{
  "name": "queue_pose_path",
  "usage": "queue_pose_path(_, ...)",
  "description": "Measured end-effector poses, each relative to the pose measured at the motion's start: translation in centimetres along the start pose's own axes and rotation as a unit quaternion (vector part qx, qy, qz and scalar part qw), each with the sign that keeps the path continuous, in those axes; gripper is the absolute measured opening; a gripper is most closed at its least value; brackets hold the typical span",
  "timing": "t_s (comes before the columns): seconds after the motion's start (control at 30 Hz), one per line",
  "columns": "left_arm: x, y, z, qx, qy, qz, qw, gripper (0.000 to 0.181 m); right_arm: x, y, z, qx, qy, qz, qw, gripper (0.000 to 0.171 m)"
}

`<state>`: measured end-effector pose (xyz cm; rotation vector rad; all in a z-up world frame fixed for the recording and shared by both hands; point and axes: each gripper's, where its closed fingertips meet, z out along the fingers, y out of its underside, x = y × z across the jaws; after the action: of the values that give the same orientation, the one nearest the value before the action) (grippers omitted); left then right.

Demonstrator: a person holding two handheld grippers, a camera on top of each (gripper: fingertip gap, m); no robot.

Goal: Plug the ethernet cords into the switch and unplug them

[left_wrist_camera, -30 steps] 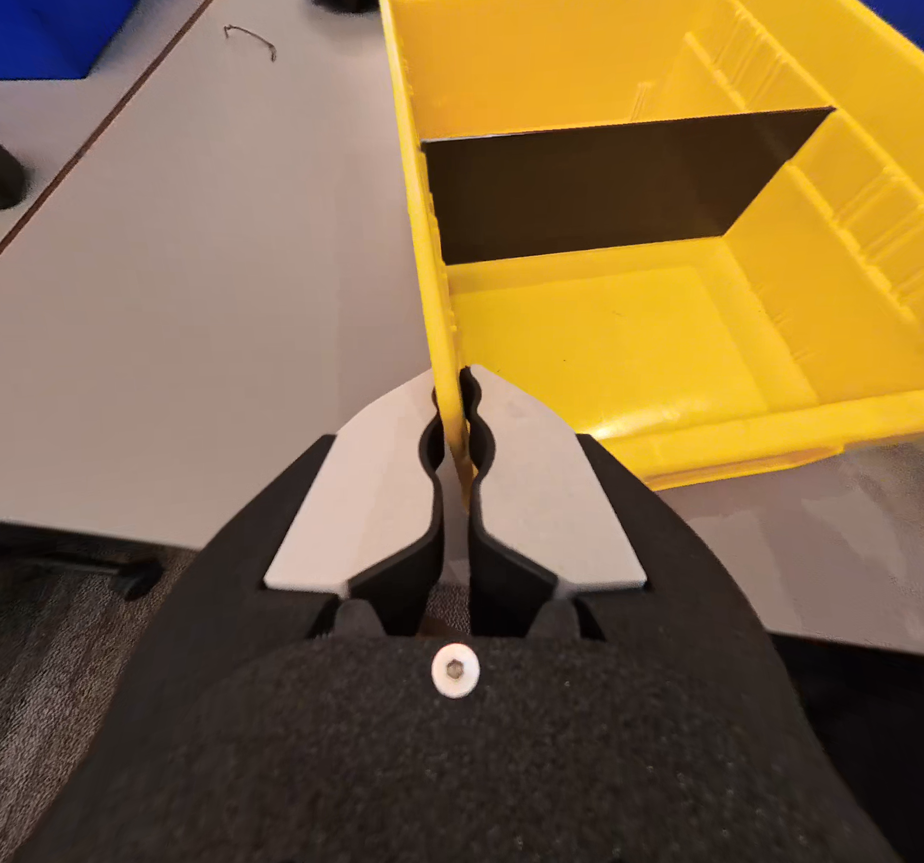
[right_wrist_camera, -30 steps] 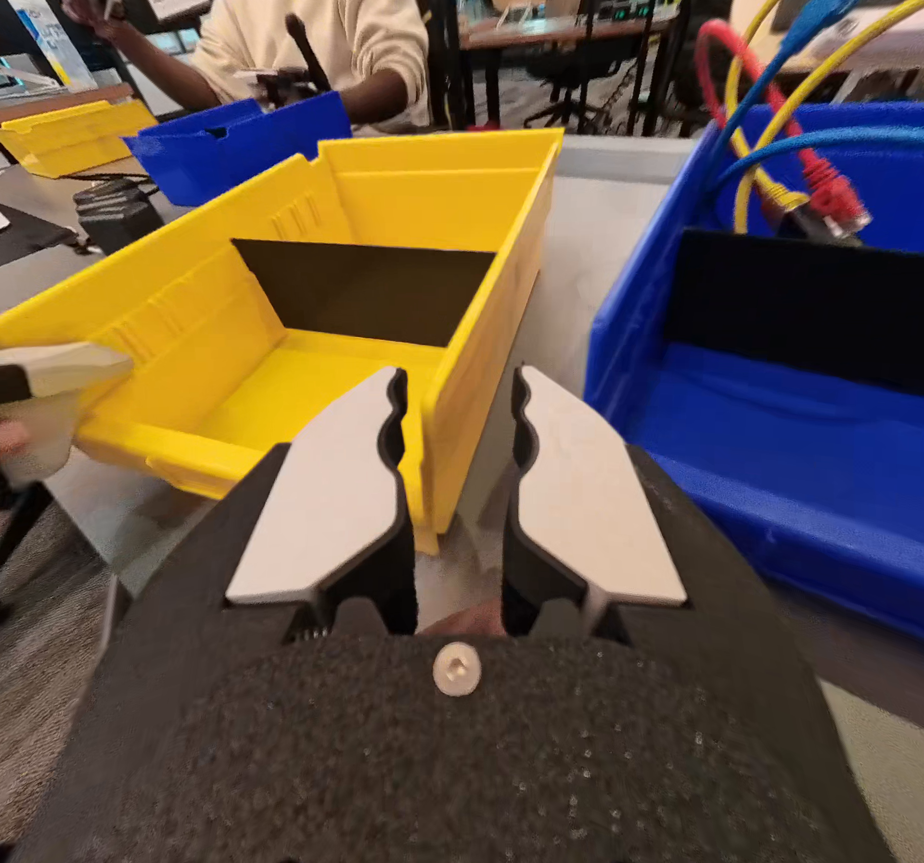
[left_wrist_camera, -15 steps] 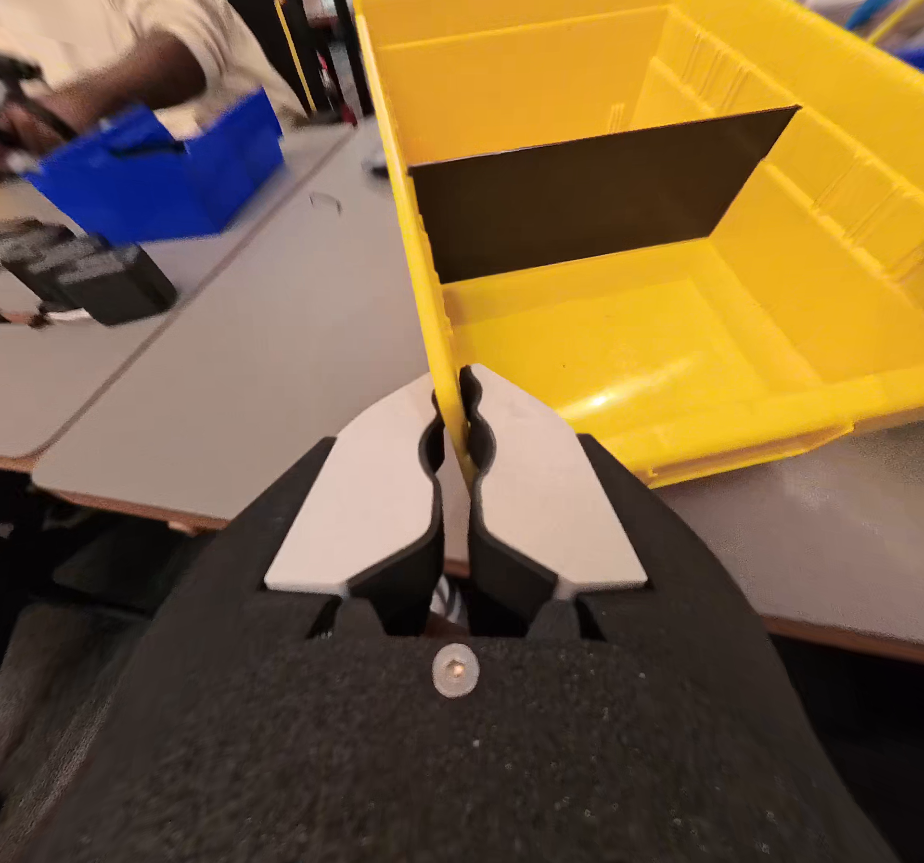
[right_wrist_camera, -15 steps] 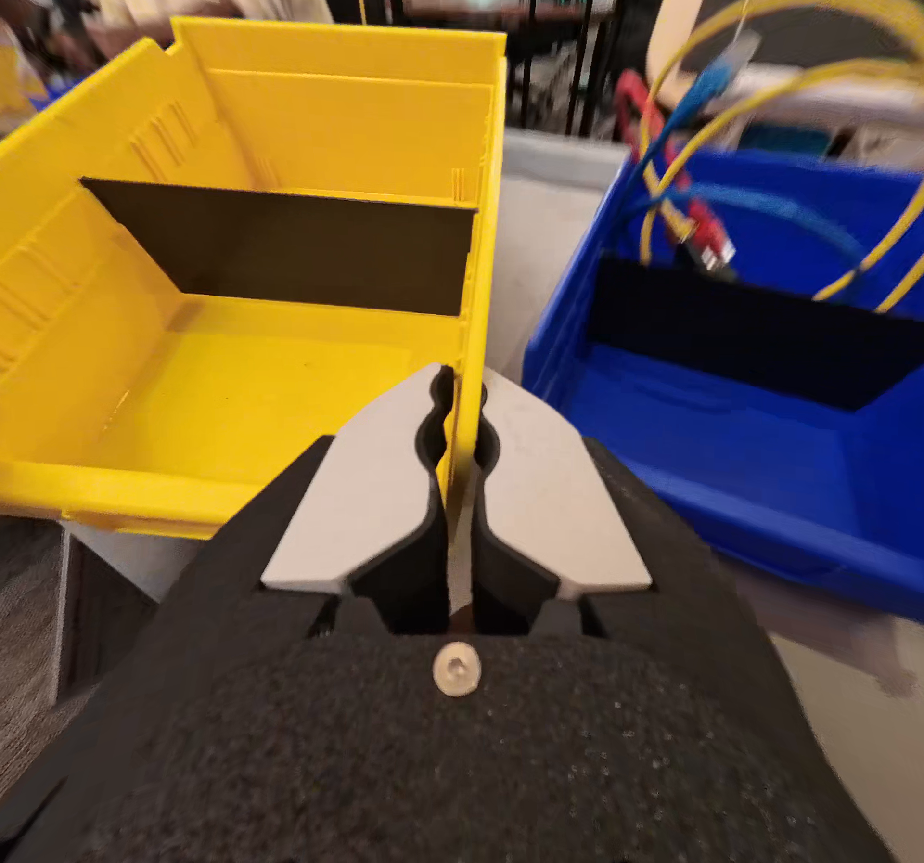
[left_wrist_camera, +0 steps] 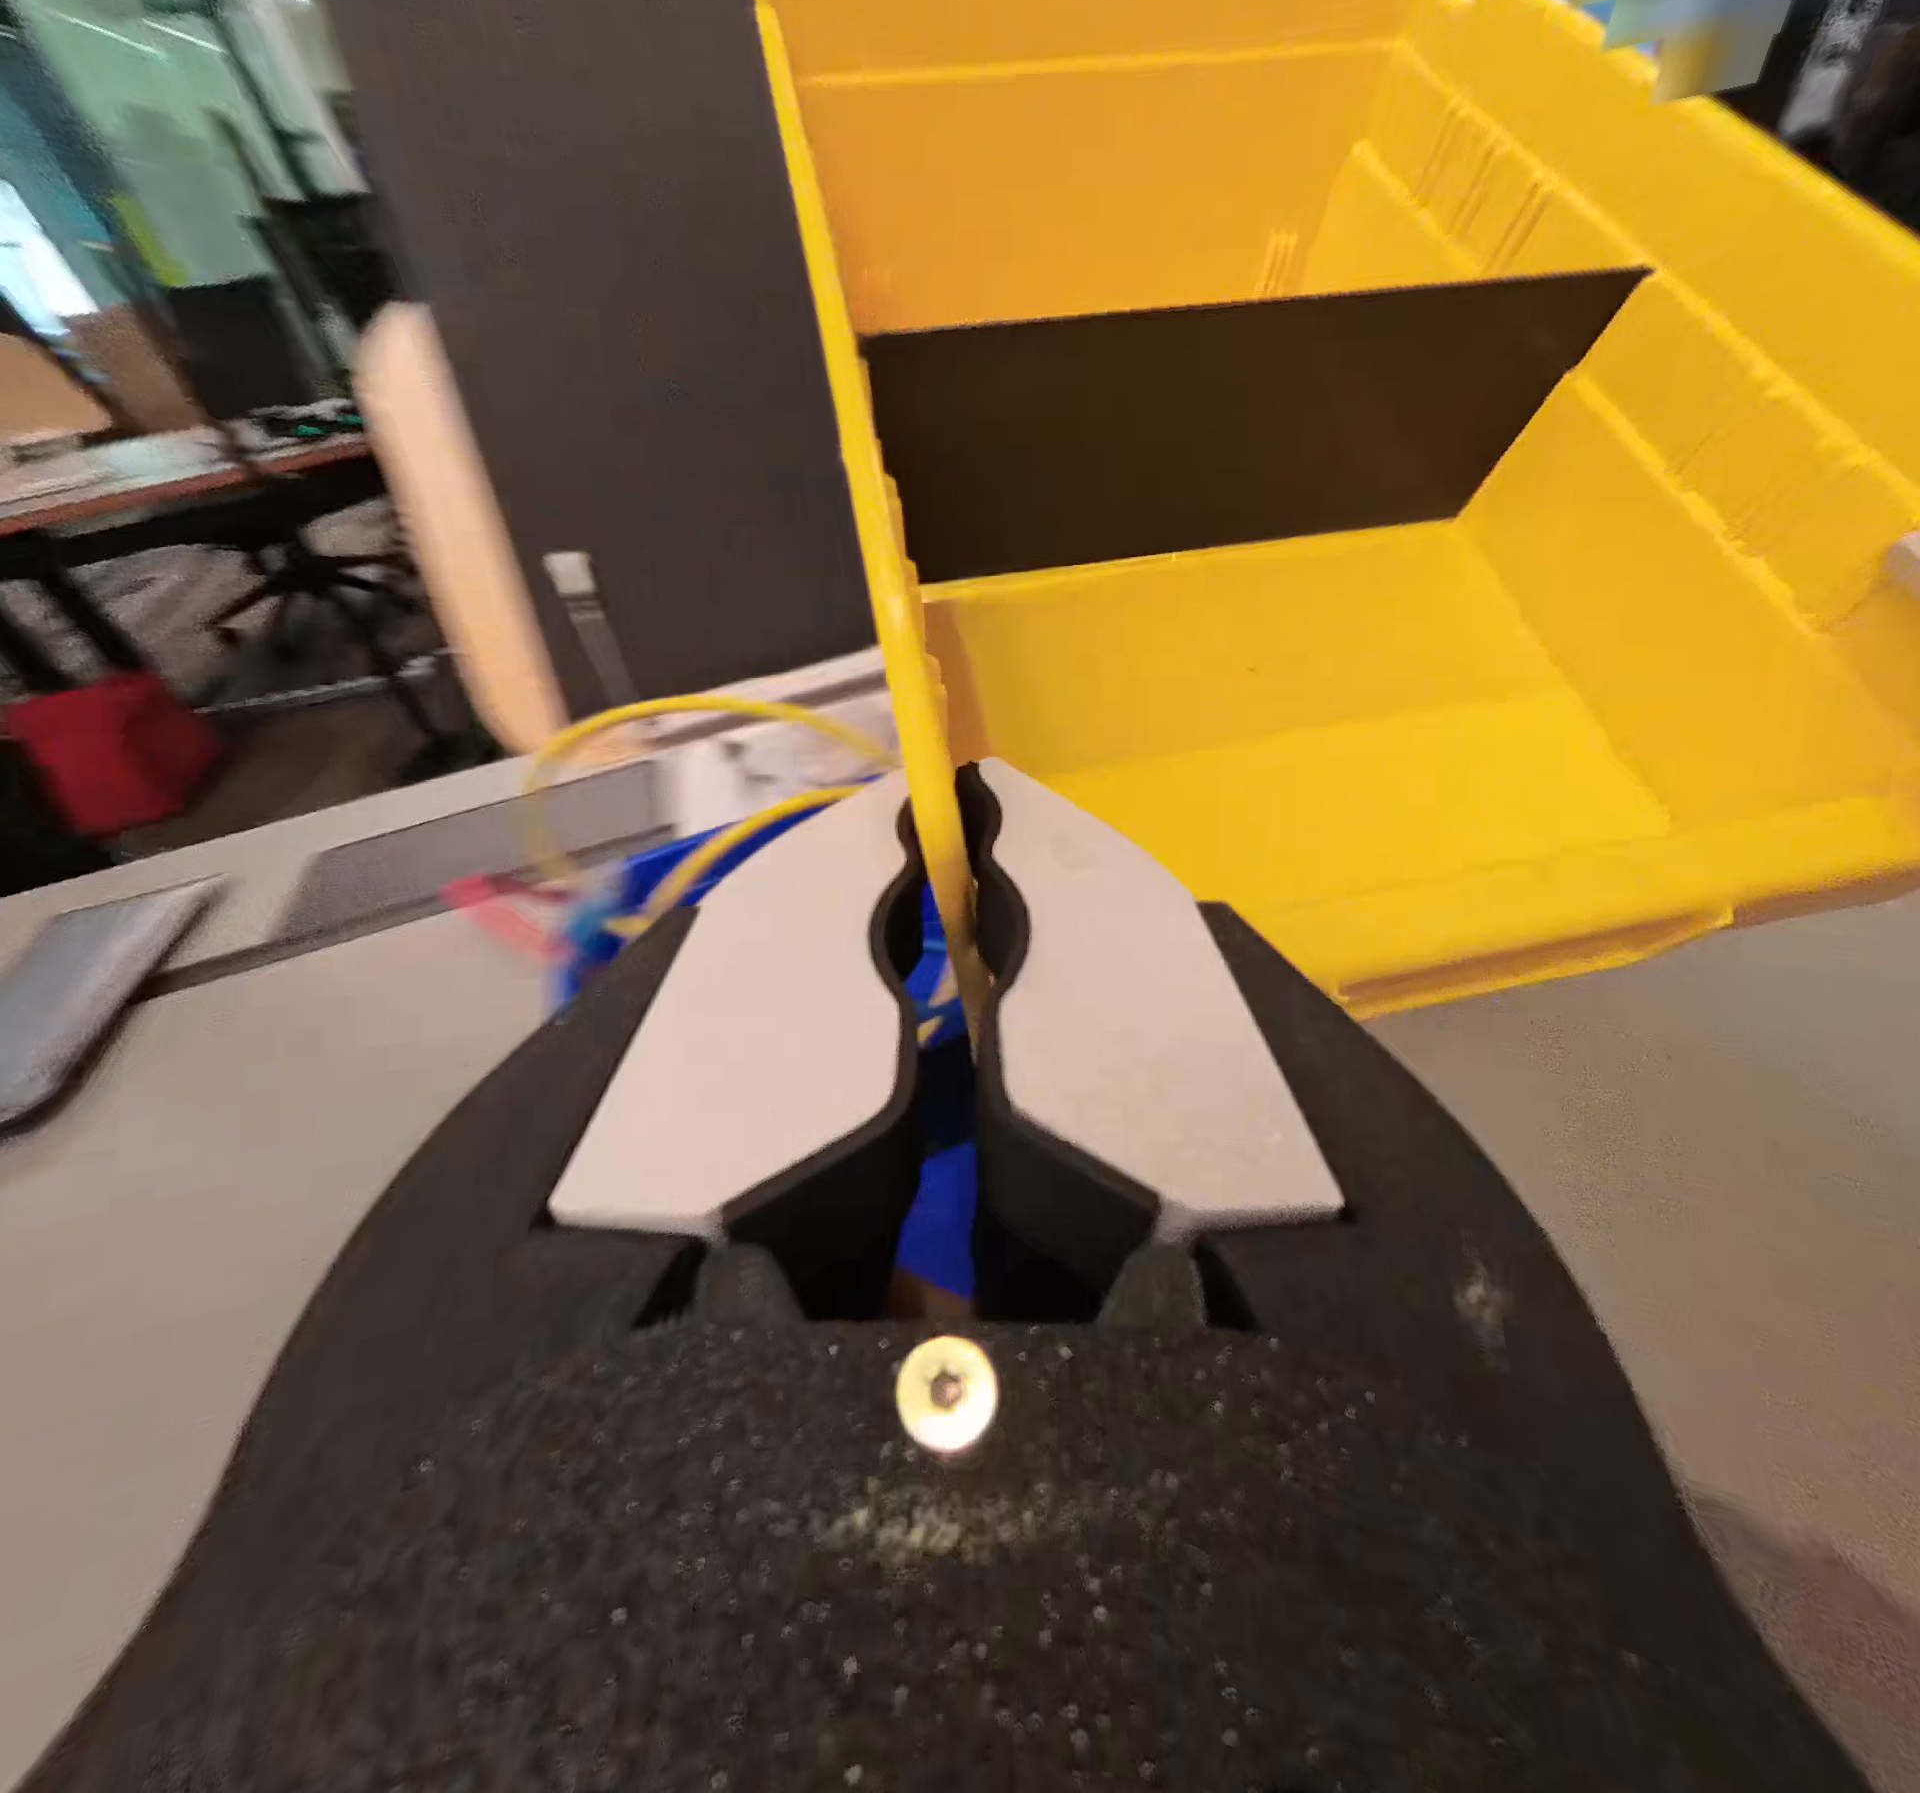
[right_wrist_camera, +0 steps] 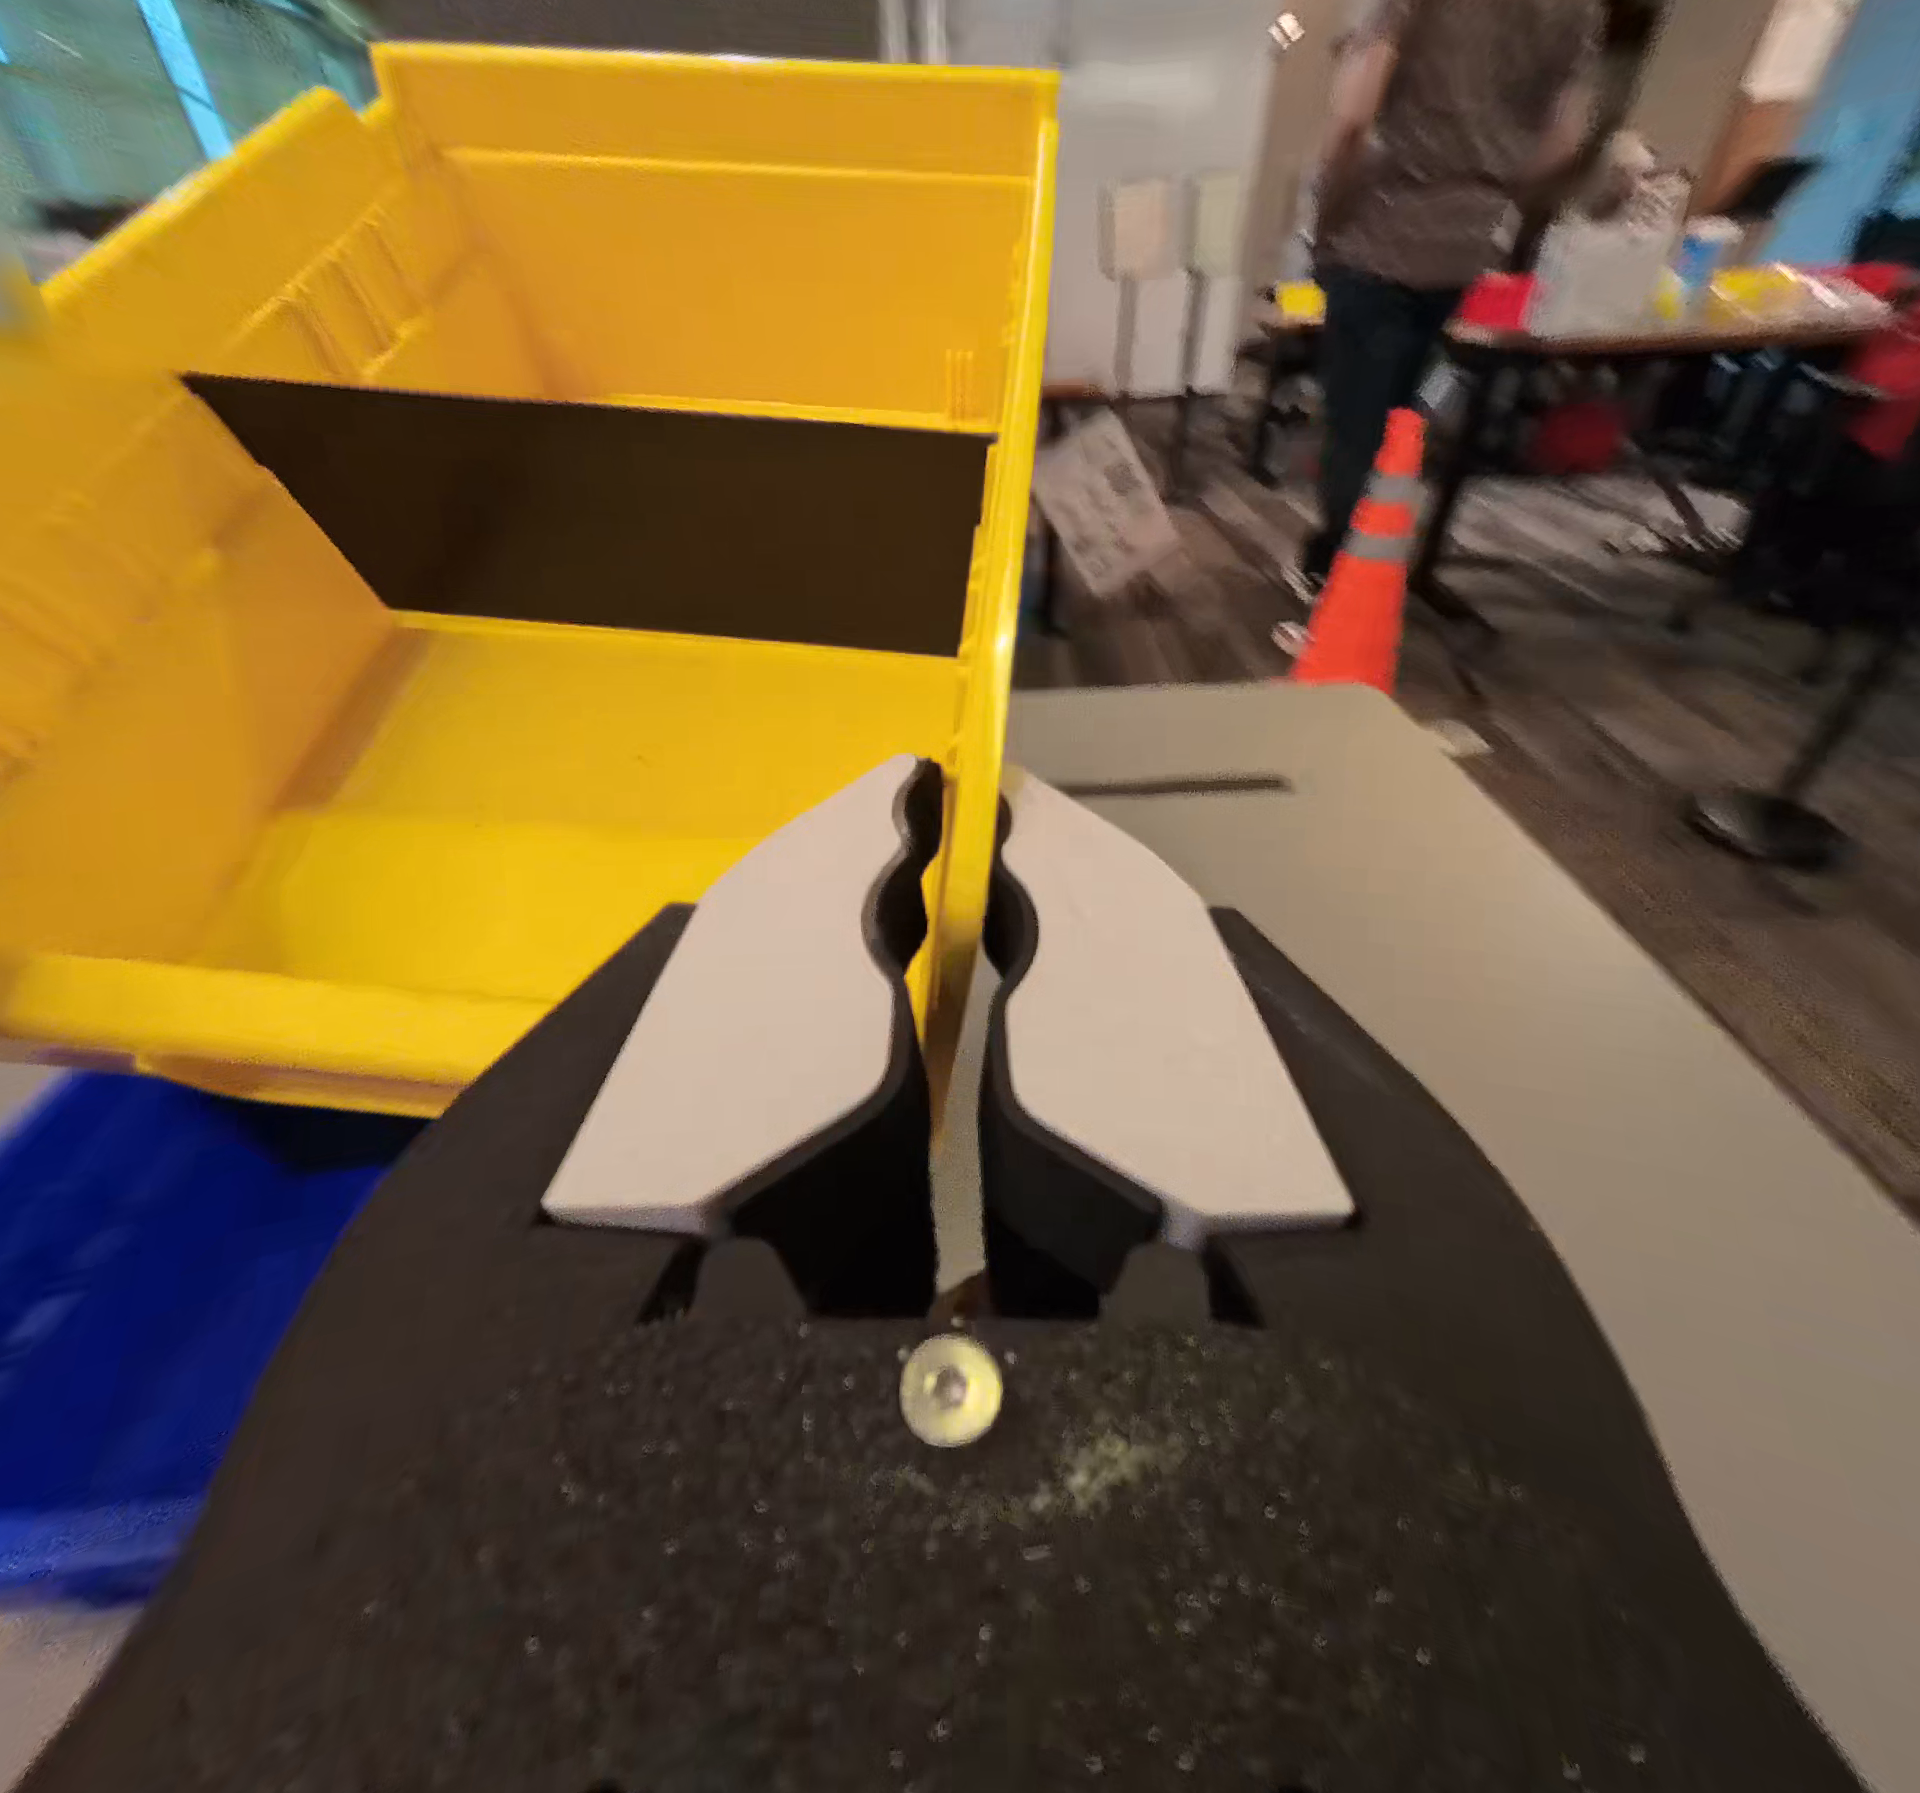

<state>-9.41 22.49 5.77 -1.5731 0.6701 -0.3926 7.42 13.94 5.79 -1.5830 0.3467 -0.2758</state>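
An empty yellow bin with a black divider hangs tilted above the grey table. My left gripper is shut on its left side wall. My right gripper is shut on its right side wall. Yellow ethernet cords and a red plug stick out of a blue bin below my left gripper. The blue bin also shows in the right wrist view, under the yellow bin. No switch is in view.
The grey table stretches out to the right of the bins. Beyond its far edge stand an orange cone, a person and other tables. A flat grey object lies at the table's left. My hands' fingertips stand some 20 centimeters from each other.
My right gripper closed on the yellow bin's right wall. Both grippers then lifted the bin off the table and swung it over the blue bin.
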Motion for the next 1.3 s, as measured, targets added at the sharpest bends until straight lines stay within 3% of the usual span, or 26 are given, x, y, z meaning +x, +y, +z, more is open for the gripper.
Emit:
queue_pose_path(0.07,6.3,0.6,4.6,-0.035,0.038,-0.010,0.999,0.004,7.2,1.8,1.7,-0.046,0.044,0.019,0.998,0.006)
queue_pose_path(0.13,12.1,2.3,8.2,-0.086,0.073,-0.075,0.991,0.005,13.4,4.3,2.5,-0.097,0.069,0.034,0.992,0.006)
queue_pose_path(0.3,19.8,8.8,10.7,-0.156,0.073,-0.100,0.980,0.004,20.9,12.0,2.7,-0.198,0.050,0.010,0.979,0.006)
queue_pose_path(0.4,20.5,12.4,10.2,-0.172,0.064,-0.109,0.977,0.007,21.0,14.9,3.3,-0.213,0.002,0.009,0.977,0.005)
queue_pose_path(0.57,21.7,15.1,9.9,-0.183,0.101,-0.096,0.973,0.014,21.6,16.8,4.9,-0.214,0.012,0.000,0.977,0.006)
queue_pose_path(0.67,22.3,15.0,9.4,-0.180,0.133,-0.098,0.970,0.019,21.8,17.5,5.7,-0.218,-0.001,0.024,0.976,0.006)
queue_pose_path(0.77,21.9,14.3,8.2,-0.179,0.157,-0.105,0.966,0.029,22.8,17.3,5.4,-0.222,0.024,0.026,0.974,0.022)
queue_pose_path(0.93,19.6,11.9,6.0,-0.173,0.182,-0.148,0.957,0.033,23.1,13.4,3.3,-0.180,0.071,-0.009,0.981,0.027)
queue_pose_path(1.07,15.9,8.8,4.0,-0.131,0.176,-0.150,0.964,0.033,17.1,8.7,2.5,-0.130,0.025,-0.036,0.990,0.027)
queue_pose_path(1.17,11.3,7.2,1.8,-0.104,0.160,-0.142,0.971,0.034,7.3,7.0,2.1,-0.104,-0.089,-0.032,0.990,0.030)
queue_pose_path(1.3,1.4,8.4,-1.8,-0.083,0.080,-0.126,0.985,0.045,-6.9,9.1,0.6,-0.099,-0.240,0.017,0.966,0.040)
